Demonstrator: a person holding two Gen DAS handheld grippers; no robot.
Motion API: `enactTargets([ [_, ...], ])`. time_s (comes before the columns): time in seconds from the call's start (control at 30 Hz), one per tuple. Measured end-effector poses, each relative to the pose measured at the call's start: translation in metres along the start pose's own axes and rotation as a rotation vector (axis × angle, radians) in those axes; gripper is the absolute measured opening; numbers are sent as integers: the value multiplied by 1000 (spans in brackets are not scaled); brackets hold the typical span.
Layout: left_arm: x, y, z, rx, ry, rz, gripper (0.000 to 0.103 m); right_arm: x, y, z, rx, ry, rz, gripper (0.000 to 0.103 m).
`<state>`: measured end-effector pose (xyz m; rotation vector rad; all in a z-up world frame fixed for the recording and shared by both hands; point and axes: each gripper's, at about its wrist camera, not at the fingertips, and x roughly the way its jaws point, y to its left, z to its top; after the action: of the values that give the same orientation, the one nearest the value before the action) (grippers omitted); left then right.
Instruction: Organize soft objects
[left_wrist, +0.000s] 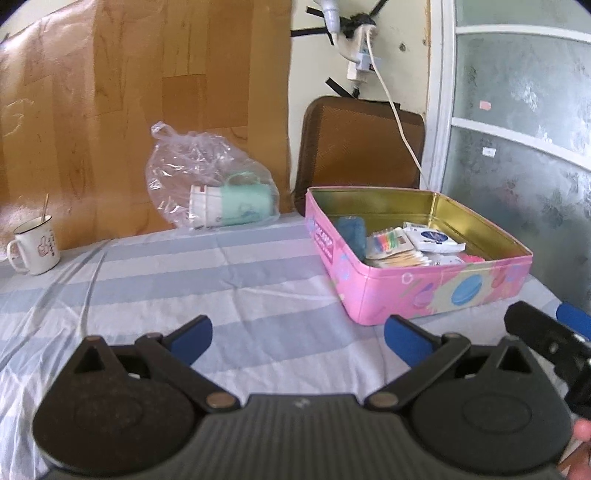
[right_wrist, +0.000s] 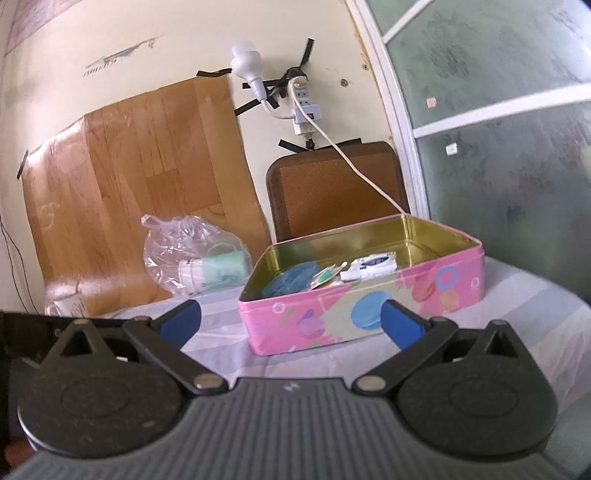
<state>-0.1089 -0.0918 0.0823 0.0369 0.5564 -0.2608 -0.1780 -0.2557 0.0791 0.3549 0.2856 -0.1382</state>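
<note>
Item: pink tin (left_wrist: 424, 291), lidless, gold-lined, standing on the striped tablecloth (left_wrist: 221, 280) toward the table's far right corner, just in front of a brown chair back (left_wrist: 362, 144).

Contents: blue fuzzy cloth (left_wrist: 351, 230) at the tin's left inner wall, long axis running front to back; beside it toward the middle, a card of coloured bits (left_wrist: 386, 240) and white sachets (left_wrist: 432, 238), loosely stacked. Something bright pink shows at the near wall, too hidden to name. No soft thing lies loose on the cloth in either view.

Bearing from jaws: in the left wrist view the tin lies ahead and to the right of the left gripper (left_wrist: 298, 338); in the right wrist view it sits almost dead ahead of the right gripper (right_wrist: 291, 325), its near wall just past the right-hand fingertip. Judged nearer: the right gripper.

Jaws: both sets spread to full width, nothing between the blue pads. The right gripper's body (left_wrist: 546, 343) shows at the left view's right edge.

Surrounds: clear plastic bag (left_wrist: 207, 184) holding a mint-green cup, at the table's far edge, left of the tin; white mug (left_wrist: 35, 247) at the far left edge.
</note>
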Motion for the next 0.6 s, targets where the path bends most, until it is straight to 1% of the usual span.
enactTargets([
  [0.13, -12, 2, -7, 3, -26, 22, 103, -8, -2, -3, 59, -10, -30, 103],
  [0.33, -21, 7, -9, 15, -33, 22, 103, -4, -4, -8, 128, 36, -29, 103],
  [0.43, -19, 10, -11, 13, -28, 27, 103, -3, -2, -13, 121, 49, -29, 103],
  [0.6, -13, 10, -16, 35, -23, 52, 103, -4, 5, -17, 74, 14, -54, 103],
])
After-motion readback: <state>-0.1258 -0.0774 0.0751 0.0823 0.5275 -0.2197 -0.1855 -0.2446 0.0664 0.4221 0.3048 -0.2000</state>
